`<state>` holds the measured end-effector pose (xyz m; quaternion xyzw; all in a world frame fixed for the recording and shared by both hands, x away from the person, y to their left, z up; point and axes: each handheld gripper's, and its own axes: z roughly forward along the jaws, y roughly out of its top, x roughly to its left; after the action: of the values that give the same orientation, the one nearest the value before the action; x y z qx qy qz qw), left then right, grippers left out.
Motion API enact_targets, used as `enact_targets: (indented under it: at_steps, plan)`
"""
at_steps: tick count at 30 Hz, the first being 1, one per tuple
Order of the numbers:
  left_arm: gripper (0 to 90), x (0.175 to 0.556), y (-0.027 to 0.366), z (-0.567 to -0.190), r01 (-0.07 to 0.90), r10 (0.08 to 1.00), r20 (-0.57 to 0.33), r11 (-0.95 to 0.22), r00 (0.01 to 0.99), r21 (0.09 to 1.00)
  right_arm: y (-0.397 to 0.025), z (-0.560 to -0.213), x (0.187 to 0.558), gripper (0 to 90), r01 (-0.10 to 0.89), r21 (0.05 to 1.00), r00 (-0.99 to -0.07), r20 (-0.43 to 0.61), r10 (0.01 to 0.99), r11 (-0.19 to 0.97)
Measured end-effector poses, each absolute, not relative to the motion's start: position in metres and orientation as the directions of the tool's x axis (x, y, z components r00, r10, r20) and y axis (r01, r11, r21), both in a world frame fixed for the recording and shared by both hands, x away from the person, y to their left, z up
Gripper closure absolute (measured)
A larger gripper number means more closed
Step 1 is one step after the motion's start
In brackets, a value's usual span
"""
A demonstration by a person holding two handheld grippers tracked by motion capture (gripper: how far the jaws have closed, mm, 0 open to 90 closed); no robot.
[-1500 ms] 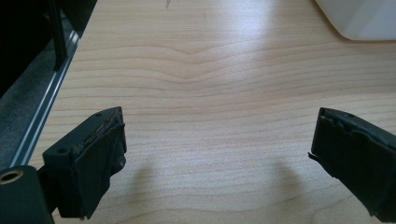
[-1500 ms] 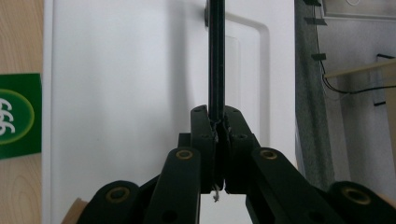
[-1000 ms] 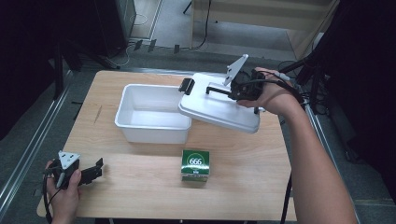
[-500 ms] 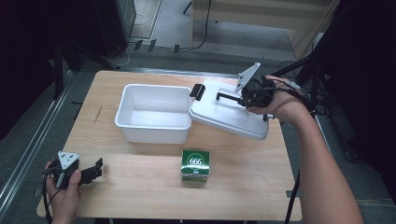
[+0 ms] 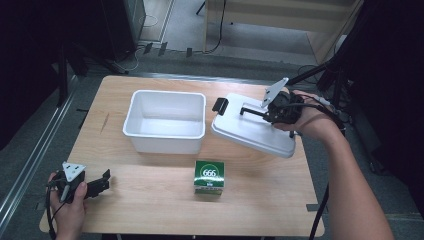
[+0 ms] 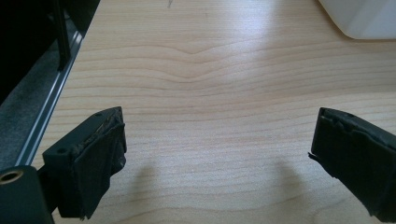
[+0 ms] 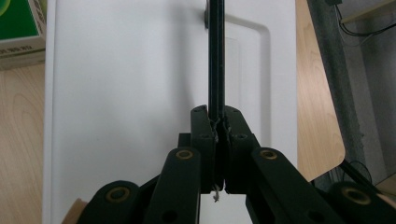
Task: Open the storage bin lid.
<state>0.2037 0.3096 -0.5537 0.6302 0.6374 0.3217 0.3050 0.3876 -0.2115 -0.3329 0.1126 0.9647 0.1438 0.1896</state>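
**Inspector:** High view puts your right gripper over the right half of the desk, its jaws clamped on the thin black handle of the white lid. The lid sits just right of the white tub, tilted, with its near-right corner close to the desk's right edge. I cannot tell whether that low corner is touching the wood.

**Operator:** And the grip itself?

**Inspector:** Right gripper view shows your jaws pressed together on the handle bar, near its end rather than its middle. That is my concern: held off-centre, the lid will likely want to swing. Keep your wrist level and lower the lid flat before you let go.

**Operator:** What about the other hand?

**Inspector:** Your left gripper rests at the near-left corner of the desk, jaws standing wide apart with bare wood between them, as the left gripper view confirms. It holds nothing.

**Operator:** Any obstacles?

**Inspector:** The green box marked 666 stands near the front edge, just in front of the gap between tub and lid. Set the lid down clear of it, and well inside the right edge.
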Motion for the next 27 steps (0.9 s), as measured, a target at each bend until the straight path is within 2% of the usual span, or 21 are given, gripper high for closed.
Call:
enact_targets:
  at_steps: [15, 27]
  plan:
    - [4.0, 0.203, 0.309, -0.553, 0.604, 1.0, 0.023, -0.014, -0.007, 0.797, -0.232, -0.373, 0.391, 86.0, 0.217, 0.311, -0.897, -0.311, 0.315, 0.925]
    - [4.0, 0.202, 0.309, -0.553, 0.594, 1.0, 0.018, -0.013, -0.004, 0.805, -0.226, -0.41, 0.395, 86.1, 0.246, 0.313, -0.891, -0.299, 0.34, 0.918]
